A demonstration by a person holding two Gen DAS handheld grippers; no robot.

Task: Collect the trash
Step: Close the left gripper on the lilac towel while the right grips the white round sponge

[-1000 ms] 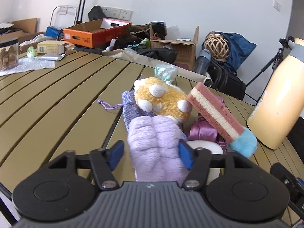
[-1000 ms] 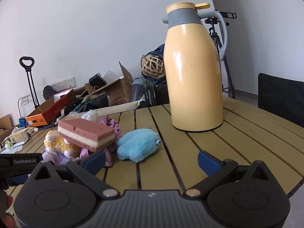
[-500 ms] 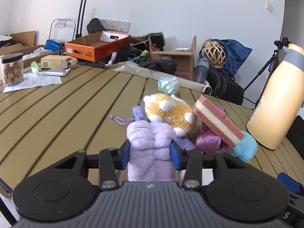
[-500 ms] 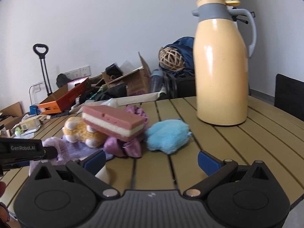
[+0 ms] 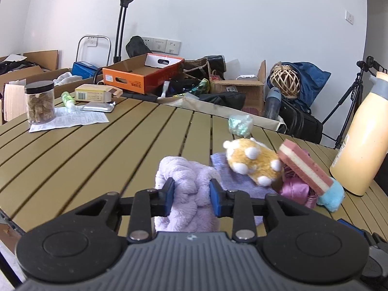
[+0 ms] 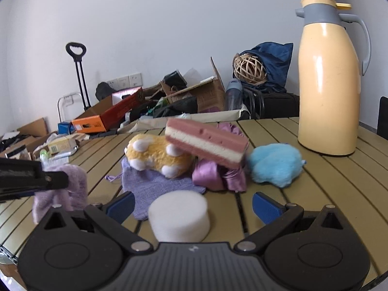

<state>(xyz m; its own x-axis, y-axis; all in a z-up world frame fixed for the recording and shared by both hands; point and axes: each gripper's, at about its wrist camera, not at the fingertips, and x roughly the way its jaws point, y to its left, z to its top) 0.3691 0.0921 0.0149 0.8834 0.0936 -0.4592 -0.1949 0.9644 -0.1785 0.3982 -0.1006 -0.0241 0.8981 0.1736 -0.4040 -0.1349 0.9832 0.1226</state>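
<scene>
Slatted olive-tan wood, the table (image 5: 97, 150) fills the middle of both views. At the right edge of the right wrist view stands a cream thermos (image 6: 329, 82), apart from the heap at centre frame: a pink-and-cream sponge (image 6: 206, 143) leaning on a yellow plush (image 6: 155, 155). Low in the left wrist view, the left gripper (image 5: 191, 197) is closing, pads pinching the lilac plush (image 5: 186, 184). The right gripper (image 6: 192, 206) stands spread around a white foam cylinder (image 6: 179, 215), not touching it. The pickup seems under way; next probably comes lifting clear and finding a bin, none visible.
</scene>
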